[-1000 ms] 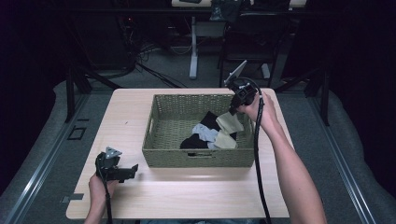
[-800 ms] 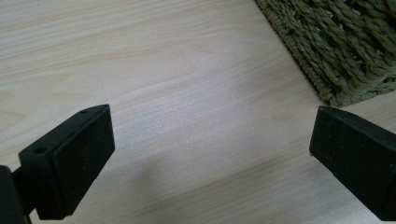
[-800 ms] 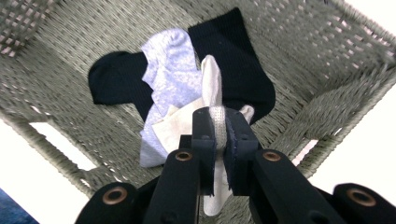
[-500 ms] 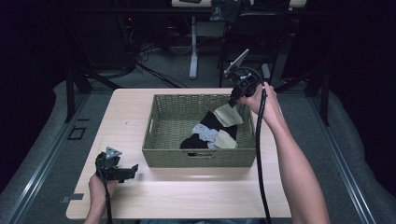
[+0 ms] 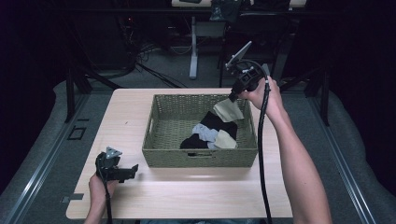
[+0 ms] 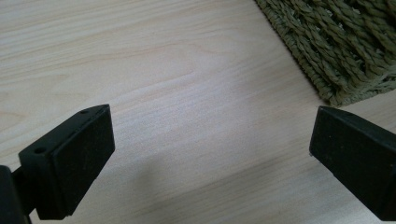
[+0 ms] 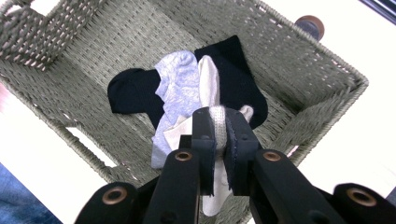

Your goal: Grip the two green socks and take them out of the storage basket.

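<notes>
A cream sock [image 5: 227, 110] hangs over the back right of the woven basket [image 5: 201, 157], and my right gripper [image 5: 232, 97] is shut on its top edge. In the right gripper view the sock's knit cuff [image 7: 217, 117] is pinched between the black jaws of the right gripper [image 7: 218, 122]. Below it in the basket lie a black sock [image 5: 215, 122], a pale blue sock [image 5: 205, 132] and another cream sock [image 5: 226, 139]. My left gripper [image 5: 135, 169] rests low at the table's front left, open, with bare wood between its jaws [image 6: 210, 140].
The basket's front left corner [image 6: 345, 46] lies just ahead and to the right of the left gripper. The light wooden table [image 5: 196, 196] has free room in front of the basket and to its left. Dark floor, cables and a stand's legs lie beyond the far edge.
My right gripper has risen with the cream sock, lifting it off the pile in the basket. The left gripper has stayed put.
</notes>
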A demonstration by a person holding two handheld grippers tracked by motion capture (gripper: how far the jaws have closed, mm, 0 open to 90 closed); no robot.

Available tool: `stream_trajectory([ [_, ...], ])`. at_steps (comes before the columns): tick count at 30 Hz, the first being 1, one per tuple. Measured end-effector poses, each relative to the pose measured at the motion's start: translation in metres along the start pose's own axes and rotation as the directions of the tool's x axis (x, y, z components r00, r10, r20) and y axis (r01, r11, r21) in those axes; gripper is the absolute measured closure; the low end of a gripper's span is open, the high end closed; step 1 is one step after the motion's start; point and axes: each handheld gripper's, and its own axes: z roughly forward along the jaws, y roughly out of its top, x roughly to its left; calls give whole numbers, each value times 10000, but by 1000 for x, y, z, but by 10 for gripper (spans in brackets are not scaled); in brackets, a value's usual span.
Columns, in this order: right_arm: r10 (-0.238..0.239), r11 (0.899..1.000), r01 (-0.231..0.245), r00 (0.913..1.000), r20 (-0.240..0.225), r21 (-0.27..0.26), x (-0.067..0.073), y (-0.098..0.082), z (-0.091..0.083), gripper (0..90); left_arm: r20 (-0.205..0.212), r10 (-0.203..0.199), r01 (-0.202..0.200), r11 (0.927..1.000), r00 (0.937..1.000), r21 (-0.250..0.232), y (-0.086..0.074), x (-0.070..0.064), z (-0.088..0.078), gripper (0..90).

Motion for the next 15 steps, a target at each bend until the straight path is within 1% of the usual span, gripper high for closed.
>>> stream_trajectory([
  [1,-67,10000,67,10000,-12,36,-1,0,-2,841,2,-2,2,10000,10000,-4,0,0,0,2],
  [2,-67,10000,67,10000,-4,-16,-1,0,-5,841,66,86,-87,9998,9999,172,1,1,-1,2],
  [5,-46,9999,46,10000,2,-117,-2,0,-11,840,112,87,-89,9998,9999,177,1,1,-1,2],
  [6,-24,9999,25,10000,44,-153,-2,0,-13,840,-3,27,-27,10000,10000,11,0,0,0,2],
  [12,65,9991,-61,9999,88,-409,-6,-3,-26,840,3,80,-80,10000,10000,38,0,0,0,2],
  [15,88,9992,-81,9998,165,-394,-10,-6,-33,840,8,64,-64,10000,10000,53,0,1,0,2],
])
